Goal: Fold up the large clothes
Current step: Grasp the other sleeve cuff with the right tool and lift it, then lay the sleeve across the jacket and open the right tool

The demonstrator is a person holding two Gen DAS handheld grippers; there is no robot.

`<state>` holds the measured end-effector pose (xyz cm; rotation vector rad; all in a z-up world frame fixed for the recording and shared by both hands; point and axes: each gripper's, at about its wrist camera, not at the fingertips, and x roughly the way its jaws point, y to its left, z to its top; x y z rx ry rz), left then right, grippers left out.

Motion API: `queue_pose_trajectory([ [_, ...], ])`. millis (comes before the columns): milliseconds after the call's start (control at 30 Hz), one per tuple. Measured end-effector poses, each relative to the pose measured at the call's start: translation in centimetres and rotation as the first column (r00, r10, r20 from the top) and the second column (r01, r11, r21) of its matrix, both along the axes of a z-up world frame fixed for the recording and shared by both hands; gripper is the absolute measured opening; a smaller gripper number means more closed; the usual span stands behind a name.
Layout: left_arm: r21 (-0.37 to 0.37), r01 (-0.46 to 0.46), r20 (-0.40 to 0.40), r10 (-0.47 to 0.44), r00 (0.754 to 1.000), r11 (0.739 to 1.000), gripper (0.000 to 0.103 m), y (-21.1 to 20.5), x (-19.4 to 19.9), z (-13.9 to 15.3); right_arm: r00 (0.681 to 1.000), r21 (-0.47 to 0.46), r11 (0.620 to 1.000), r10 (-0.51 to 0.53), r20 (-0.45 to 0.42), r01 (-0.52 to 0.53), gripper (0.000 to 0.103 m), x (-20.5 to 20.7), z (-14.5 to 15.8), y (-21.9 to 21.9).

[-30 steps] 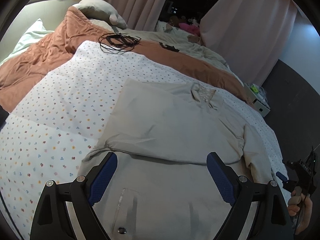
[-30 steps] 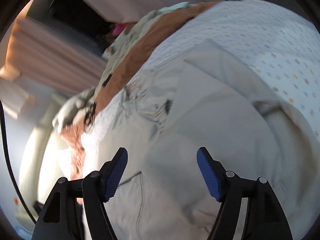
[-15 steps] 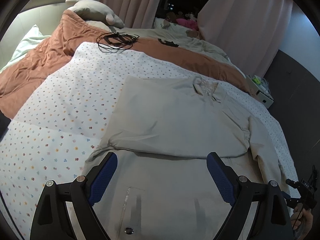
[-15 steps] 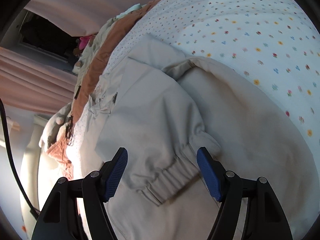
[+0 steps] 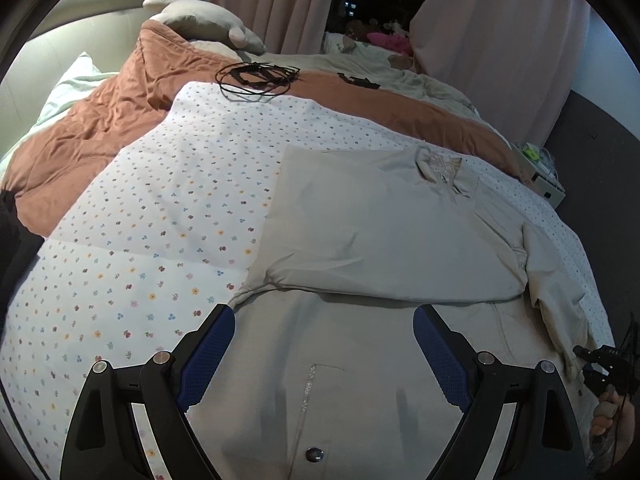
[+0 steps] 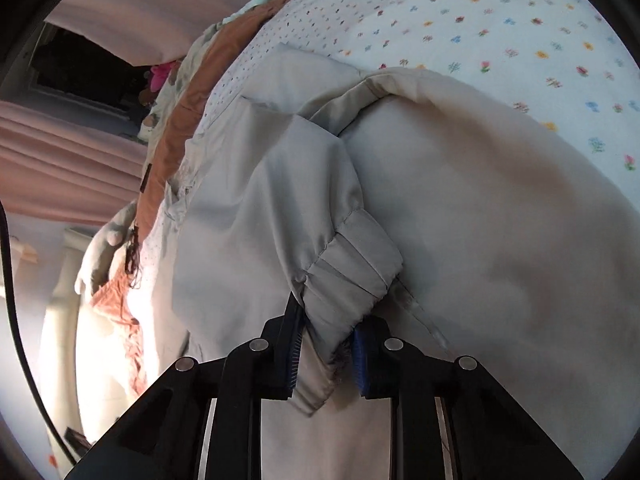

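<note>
The right gripper pinched the stretchy cuff of the pale jacket sleeve near the bottom middle. The jacket lay on a white flowery sheet at the upper right. Pink curtains hung at the left.

Dim, even left view – blown-out glare at right view's lower left – fisheye-bent, black-vignetted edges
</note>
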<state>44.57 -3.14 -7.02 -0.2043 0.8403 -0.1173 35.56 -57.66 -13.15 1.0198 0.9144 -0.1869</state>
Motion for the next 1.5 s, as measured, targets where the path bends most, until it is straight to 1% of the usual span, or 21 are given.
queue_pose_trajectory([
  [33,-0.018,-0.007,0.001,0.007,1.0,1.0,0.091,0.4,0.0,0.1,1.0,-0.003,1.0,-0.007,0.027,0.007,0.016,0.2,0.3,0.0],
  [100,-0.059,-0.02,0.005,0.02,1.0,0.998,0.092,1.1,-0.1,0.5,0.997,-0.052,0.999,-0.005,0.076,0.009,0.015,0.3,1.8,0.3],
  [167,-0.088,-0.033,0.018,0.035,0.999,0.996,0.091,1.9,-0.3,1.1,0.99,-0.128,0.992,0.027,0.138,-0.009,0.014,0.8,4.5,1.3],
  [200,-0.1,-0.039,0.022,0.041,0.999,0.994,0.091,2.2,-0.3,1.3,0.984,-0.186,0.982,0.054,0.168,-0.022,0.014,1.2,6.2,2.2],
  [267,-0.124,-0.049,0.027,0.053,0.998,0.991,0.091,2.9,-0.3,1.7,0.976,-0.277,0.96,0.099,0.192,-0.043,0.014,2.2,8.8,3.9],
  [300,-0.132,-0.056,0.026,0.06,0.998,0.99,0.091,3.3,-0.4,1.8,0.972,-0.306,0.95,0.119,0.202,-0.053,0.014,2.8,9.9,4.7],
  [333,-0.131,-0.068,0.027,0.072,0.997,0.989,0.091,3.7,-0.4,1.9,0.966,-0.335,0.94,0.146,0.212,-0.069,0.014,3.7,10.9,5.7],
  [400,-0.091,-0.096,0.036,0.099,0.994,0.991,0.091,4.2,-0.6,2.2,0.957,-0.379,0.92,0.191,0.22,-0.096,0.014,5.3,12.5,7.6],
  [467,-0.064,-0.101,0.041,0.104,0.994,0.993,0.091,4.7,-0.6,2.3,0.948,-0.409,0.904,0.231,0.219,-0.125,0.013,6.7,13.4,9.2],
  [633,-0.057,-0.125,0.033,0.127,0.991,0.991,0.091,6.7,-0.6,2.0,0.921,-0.454,0.869,0.324,0.217,-0.199,0.013,10.3,14.9,13.1],
  [800,-0.072,-0.154,0.012,0.155,0.988,0.986,0.091,8.4,-0.1,1.1,0.899,-0.459,0.851,0.384,0.21,-0.256,0.013,13.0,14.5,16.1],
  [1000,-0.076,-0.178,-0.022,0.177,0.984,0.981,0.091,9.5,1.1,-0.5,0.87,-0.462,0.823,0.456,0.188,-0.331,0.013,15.5,13.0,19.4],
  [1133,-0.086,-0.195,-0.041,0.192,0.981,0.977,0.091,10.0,2.0,-1.4,0.842,-0.453,0.799,0.513,0.167,-0.397,0.013,17.2,11.4,22.0],
  [1200,-0.083,-0.202,-0.049,0.198,0.979,0.976,0.091,10.0,2.5,-1.9,0.822,-0.444,0.783,0.547,0.157,-0.436,0.013,18.0,10.4,23.6],
  [1233,-0.081,-0.204,-0.052,0.2,0.978,0.976,0.091,10.0,2.7,-2.1,0.809,-0.447,0.768,0.569,0.149,-0.458,0.015,18.3,9.8,24.5],
  [1300,-0.077,-0.205,-0.056,0.201,0.978,0.976,0.091,9.6,3.1,-2.7,0.787,-0.445,0.741,0.606,0.119,-0.503,0.023,18.8,8.6,26.0],
  [1333,-0.075,-0.205,-0.054,0.201,0.978,0.976,0.091,9.4,3.3,-2.9,0.778,-0.424,0.74,0.617,0.119,-0.522,0.04,18.8,7.9,26.3],
  [1367,-0.072,-0.203,-0.053,0.2,0.978,0.976,0.091,9.1,3.4,-3.1,0.764,-0.378,0.749,0.628,0.146,-0.543,0.048,18.8,7.2,26.2],
  [1400,-0.065,-0.203,-0.059,0.199,0.978,0.977,0.091,8.7,3.7,-3.4,0.762,-0.349,0.759,0.626,0.164,-0.549,0.056,18.7,6.7,26.0],
  [1433,-0.063,-0.2,-0.068,0.196,0.978,0.978,0.091,8.3,4.1,-3.6,0.769,-0.337,0.77,0.616,0.169,-0.542,0.057,18.4,6.3,25.6],
  [1500,-0.076,-0.183,-0.06,0.178,0.982,0.98,0.091,7.4,4.7,-3.6,0.783,-0.341,0.772,0.606,0.142,-0.536,0.057,18.0,5.9,24.9],
])
